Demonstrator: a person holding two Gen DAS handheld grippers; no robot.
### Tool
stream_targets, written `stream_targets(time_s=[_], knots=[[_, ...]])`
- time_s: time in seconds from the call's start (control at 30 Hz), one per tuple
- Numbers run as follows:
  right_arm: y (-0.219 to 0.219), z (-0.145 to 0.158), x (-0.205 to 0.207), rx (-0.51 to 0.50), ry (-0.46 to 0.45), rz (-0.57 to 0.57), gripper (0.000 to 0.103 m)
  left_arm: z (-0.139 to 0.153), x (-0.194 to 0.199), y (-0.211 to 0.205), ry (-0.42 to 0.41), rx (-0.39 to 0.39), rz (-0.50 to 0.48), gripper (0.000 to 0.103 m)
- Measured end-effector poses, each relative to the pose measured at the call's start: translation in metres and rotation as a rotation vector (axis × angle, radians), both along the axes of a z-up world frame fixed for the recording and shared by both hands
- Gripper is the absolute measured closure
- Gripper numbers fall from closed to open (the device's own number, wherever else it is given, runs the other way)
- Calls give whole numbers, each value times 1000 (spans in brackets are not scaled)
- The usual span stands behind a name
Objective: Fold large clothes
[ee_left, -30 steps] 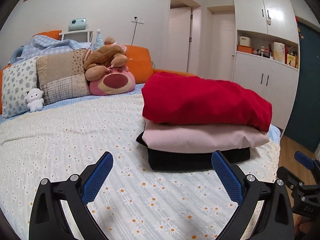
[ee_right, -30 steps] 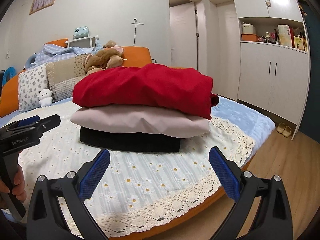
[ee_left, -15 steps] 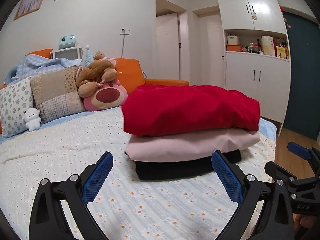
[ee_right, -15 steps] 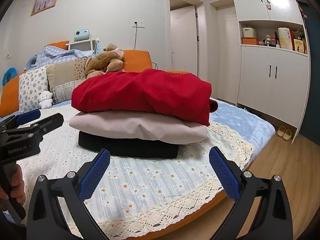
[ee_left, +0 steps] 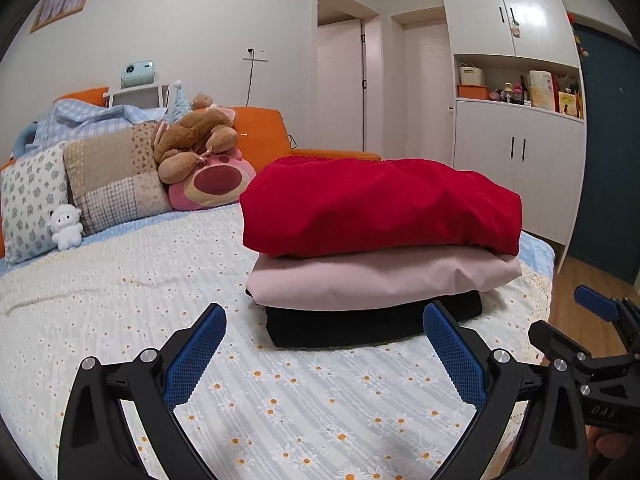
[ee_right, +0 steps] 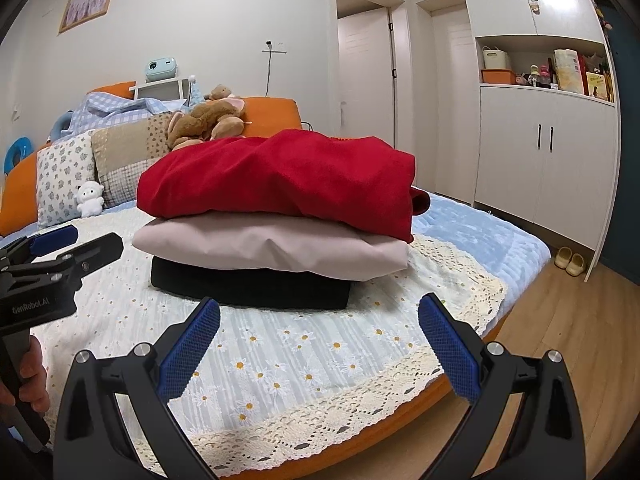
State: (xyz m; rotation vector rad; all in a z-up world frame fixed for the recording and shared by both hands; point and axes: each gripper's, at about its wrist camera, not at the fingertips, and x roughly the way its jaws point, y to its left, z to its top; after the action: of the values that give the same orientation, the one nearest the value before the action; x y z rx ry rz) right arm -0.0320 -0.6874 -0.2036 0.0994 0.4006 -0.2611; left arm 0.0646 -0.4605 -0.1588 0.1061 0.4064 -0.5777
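A stack of three folded clothes lies on the bed: a red garment (ee_left: 380, 204) on top, a pale pink one (ee_left: 380, 280) under it, a black one (ee_left: 360, 324) at the bottom. The stack shows in the right wrist view too, red (ee_right: 280, 176), pink (ee_right: 272, 244), black (ee_right: 248, 284). My left gripper (ee_left: 324, 344) is open and empty, low over the bedspread in front of the stack. My right gripper (ee_right: 320, 340) is open and empty near the bed's front edge. Each gripper shows in the other's view, the right one (ee_left: 592, 344) and the left one (ee_right: 60, 252).
The bed (ee_left: 100, 300) has a daisy-print spread with a lace edge (ee_right: 320, 412). Pillows (ee_left: 112, 180) and plush toys (ee_left: 196, 144) lie at the headboard. White cabinets (ee_right: 544, 168) stand at the right, slippers (ee_right: 570, 260) on the wooden floor (ee_right: 560, 340).
Both grippers have dropped lower and tilted up a little, so the stack sits lower and nearer in each view. Both stay open. The stack has not moved.
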Motion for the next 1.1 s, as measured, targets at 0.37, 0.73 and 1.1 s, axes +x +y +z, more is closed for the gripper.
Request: stream_targets(time_s=[0.37, 0.73, 1.1], knots=[[2, -4, 7, -13, 13, 11, 5, -3, -4, -4, -16, 22, -11, 3], [-1, -4, 4, -4, -11, 1, 5, -4, -7, -2, -20, 8, -20, 3], [-3, -6, 0, -3, -16, -17, 5, -5, -10, -2, -17, 12, -26, 3]])
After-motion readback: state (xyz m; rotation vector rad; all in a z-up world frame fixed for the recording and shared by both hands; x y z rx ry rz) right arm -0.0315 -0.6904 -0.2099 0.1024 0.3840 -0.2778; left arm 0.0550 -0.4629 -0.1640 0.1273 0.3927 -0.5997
